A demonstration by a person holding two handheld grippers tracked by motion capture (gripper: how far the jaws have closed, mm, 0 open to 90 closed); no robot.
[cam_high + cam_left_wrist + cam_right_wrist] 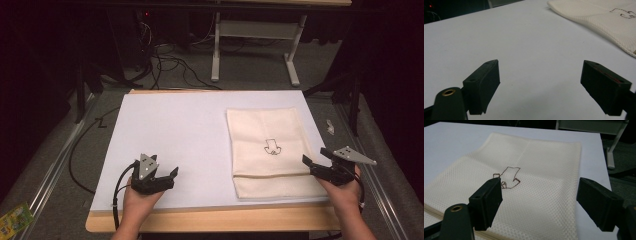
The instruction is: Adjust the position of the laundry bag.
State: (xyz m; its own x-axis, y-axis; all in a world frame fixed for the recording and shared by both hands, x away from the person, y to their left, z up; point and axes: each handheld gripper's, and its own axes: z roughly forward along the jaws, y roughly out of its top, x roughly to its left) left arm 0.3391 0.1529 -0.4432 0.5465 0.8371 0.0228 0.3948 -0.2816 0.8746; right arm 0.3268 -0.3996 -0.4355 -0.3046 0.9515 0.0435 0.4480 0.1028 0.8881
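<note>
A cream mesh cloth bag [267, 150] lies flat on the right half of the surface [175, 130], its long axis running from the near edge toward the far edge. Its folded or seamed end is at the near edge, where a band crosses it. A small dark outline drawing [272, 147] sits near the middle of the bag; in the high view it looks like an arrow pointing toward the near edge. No letters can be read on it.

The left gripper [162, 176] hovers over the bare near-left part of the surface, well apart from the bag, its jaws apart with nothing between them. The right gripper [315, 160] is at the bag's near-right corner, jaws apart, above the cloth; whether they touch it I cannot tell.

The surface is a white sheet on a pale wooden top [215, 220], whose edge shows along the near side. Grey floor [60, 165] surrounds it, with black cables [170, 62] trailing at the far side, a white frame's legs [292, 65] beyond, and a green packet [14, 220] at the near left.
</note>
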